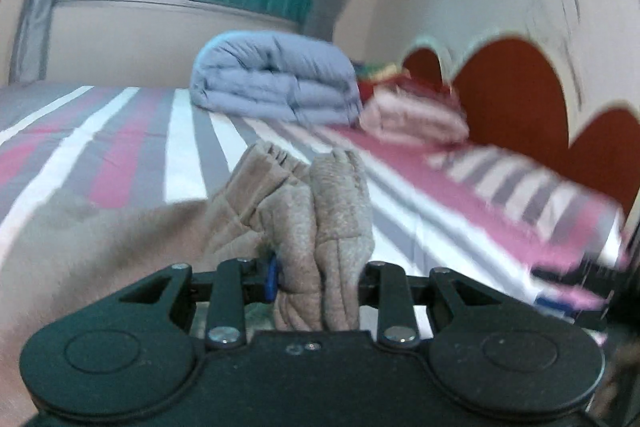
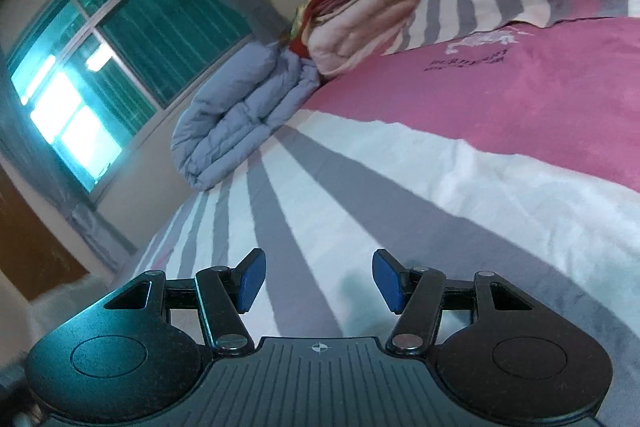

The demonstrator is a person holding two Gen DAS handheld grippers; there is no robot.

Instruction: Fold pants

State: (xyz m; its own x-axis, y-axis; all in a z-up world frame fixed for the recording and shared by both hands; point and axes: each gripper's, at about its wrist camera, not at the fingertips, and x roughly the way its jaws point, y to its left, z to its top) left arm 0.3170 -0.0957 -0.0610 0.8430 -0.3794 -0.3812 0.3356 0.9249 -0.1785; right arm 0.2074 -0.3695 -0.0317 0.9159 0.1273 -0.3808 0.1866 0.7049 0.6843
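A: Striped sheet, pink, grey and white, covers the bed [image 2: 400,163]. What's on it?

B: Folded blue-grey duvet [image 1: 276,79] at the far end, a pink folded stack [image 1: 416,119] just beside it. Striped pillow [image 1: 520,187] near the headboard, a bit blurred.

A: Pants?

B: Beige pants [image 1: 312,227] bunched up, left gripper [image 1: 316,283] clamped on them, cloth trailing off to the left, probably onto the sheet.

A: Right gripper [image 2: 318,281]?

B: Jaws apart, nothing between them, low over the sheet.
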